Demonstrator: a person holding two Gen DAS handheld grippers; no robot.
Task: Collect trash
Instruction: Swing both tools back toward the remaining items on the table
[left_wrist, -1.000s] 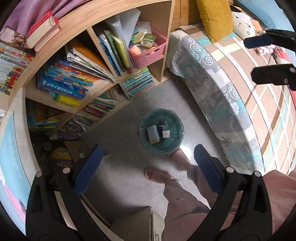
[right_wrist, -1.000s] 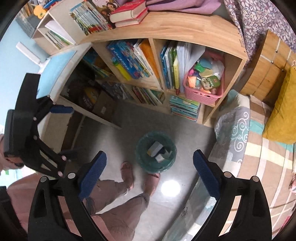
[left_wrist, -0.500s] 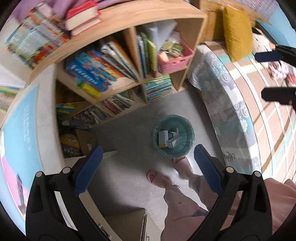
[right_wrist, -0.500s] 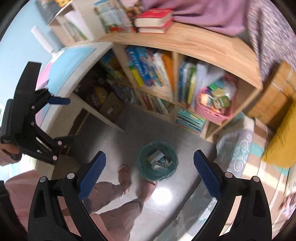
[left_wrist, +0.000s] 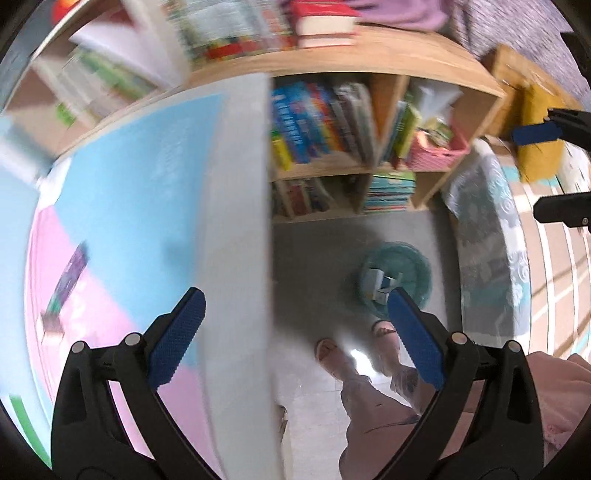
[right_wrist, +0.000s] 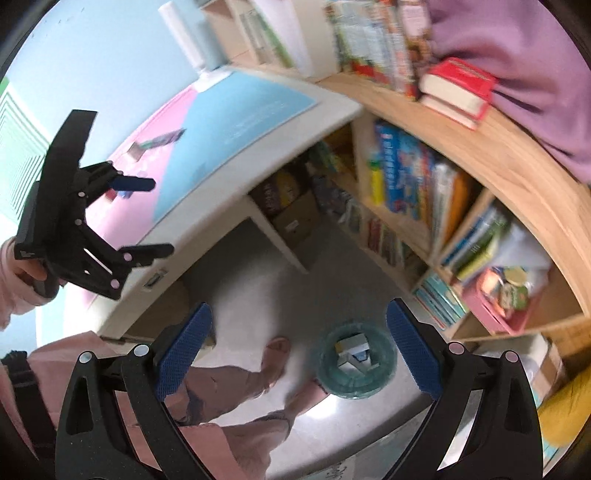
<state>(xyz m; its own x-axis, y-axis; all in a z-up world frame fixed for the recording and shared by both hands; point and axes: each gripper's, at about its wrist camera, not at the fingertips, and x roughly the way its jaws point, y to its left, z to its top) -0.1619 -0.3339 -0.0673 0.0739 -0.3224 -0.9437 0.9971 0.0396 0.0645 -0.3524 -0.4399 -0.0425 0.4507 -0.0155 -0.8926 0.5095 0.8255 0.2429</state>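
On the grey floor, beside the person's feet, the green bin (right_wrist: 357, 360) is seen with several small boxes (right_wrist: 352, 352) already lying inside. It sits between the bookshelf (right_wrist: 436, 206) and the bed (left_wrist: 491, 258). More trash is judged to be on the desk (left_wrist: 236, 236): a purple wrapper (left_wrist: 68, 273) and a small scrap (right_wrist: 133, 150) lie on its blue and pink mat, well apart from the bin.

Change over the last second: the left view has been swung from straight above the bin to over the desk edge, so the desk now fills its left half and the bin is pushed off to the right. The right view has been tilted up too, with the desk top brought into sight. Heavy motion blur is noted in the left view. Reading: the drop into the bin is taken as finished and the next pickup is being lined up on the desk.

Pose: the left gripper (left_wrist: 295, 332) is held above the desk's near edge, pointing down, jaws spread wide, nothing between them. In the right view it is seen from the side, raised over the pink part of the mat. The right gripper (right_wrist: 299, 349) is held above the floor, angled down toward bin and feet, jaws also wide and empty.
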